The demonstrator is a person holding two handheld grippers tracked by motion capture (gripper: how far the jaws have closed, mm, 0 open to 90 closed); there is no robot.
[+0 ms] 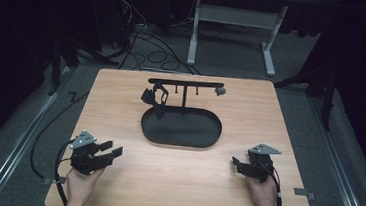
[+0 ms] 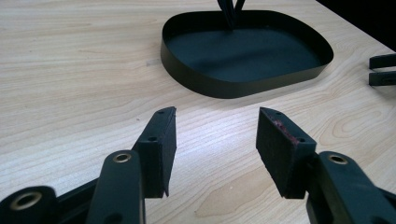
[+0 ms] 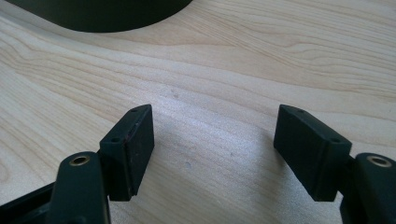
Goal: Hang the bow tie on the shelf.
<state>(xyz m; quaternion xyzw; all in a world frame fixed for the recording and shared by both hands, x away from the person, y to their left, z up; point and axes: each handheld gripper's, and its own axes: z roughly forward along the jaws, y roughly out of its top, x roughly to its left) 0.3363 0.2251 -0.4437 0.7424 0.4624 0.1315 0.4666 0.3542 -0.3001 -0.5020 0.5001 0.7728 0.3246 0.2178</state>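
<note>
Tray: black oval tray (image 1: 181, 128) at mid-table, with an upright T-shaped rack (image 1: 186, 83) rising from its far edge.
Hanging item: a dark strap-like object (image 1: 155, 98) dangles from the rack's left side, above the tray.
Left gripper (image 1: 109, 150): near-left of the tray, jaws apart, holding nothing.
Right gripper (image 1: 236, 166): near-right of the tray, jaws apart, holding nothing.
Risk: reaching over the tray for the hanging item could knock the thin rack and tip it.

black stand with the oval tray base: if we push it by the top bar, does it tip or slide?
The stand probably slides rather than tips: its oval tray base is broad and flat on the table. Thin walls suggest it is light. The dark item hanging from the bar would likely swing.
</note>
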